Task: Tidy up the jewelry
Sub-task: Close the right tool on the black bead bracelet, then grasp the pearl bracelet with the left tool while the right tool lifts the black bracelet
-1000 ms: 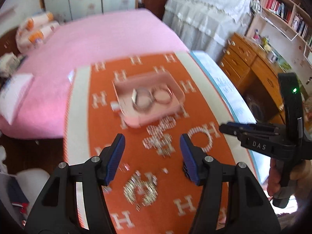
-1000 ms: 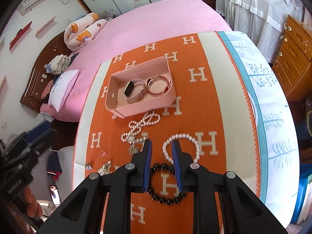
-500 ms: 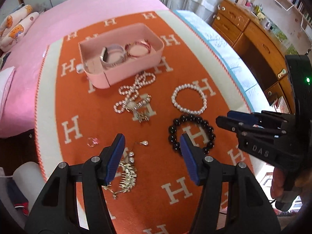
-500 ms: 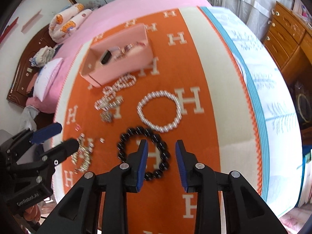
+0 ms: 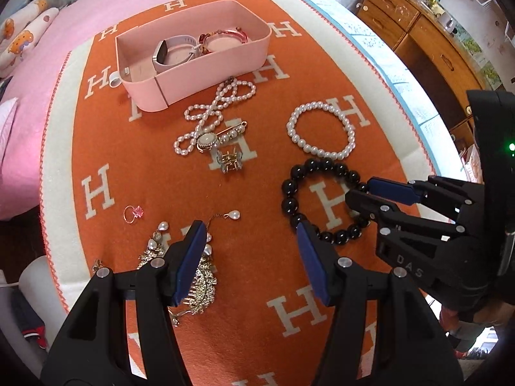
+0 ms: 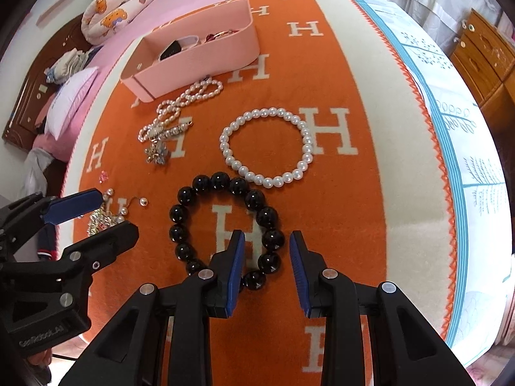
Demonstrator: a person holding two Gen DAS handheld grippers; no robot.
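A black bead bracelet [image 6: 219, 180] lies on the orange H-patterned blanket [image 6: 354, 193]. My right gripper [image 6: 267, 257] points down at it, open, with the bracelet's near beads between the pads and a gap on either side. The left wrist view shows the black bracelet [image 5: 289, 189] with the right gripper [image 5: 359, 193] straddling its right side. My left gripper [image 5: 251, 257] hangs open with nothing between its fingers, just right of a gold hair comb [image 5: 199, 286]. A pink box [image 5: 193, 74] at the back holds a watch [image 5: 173, 53] and a pink bangle [image 5: 222, 37].
A white pearl bracelet [image 5: 322, 153], pearl necklace [image 5: 219, 112], brooch [image 5: 206, 141], small claw clip [image 5: 228, 160], pink ring [image 5: 133, 214] and pearl drop [image 5: 233, 215] lie loose on the blanket. A wooden dresser [image 5: 434, 48] stands to the right, past the bed's edge.
Both grippers have sunk toward the blanket and tilted further down. The right jaws stand wider than a second ago and now straddle the black bracelet's near beads.
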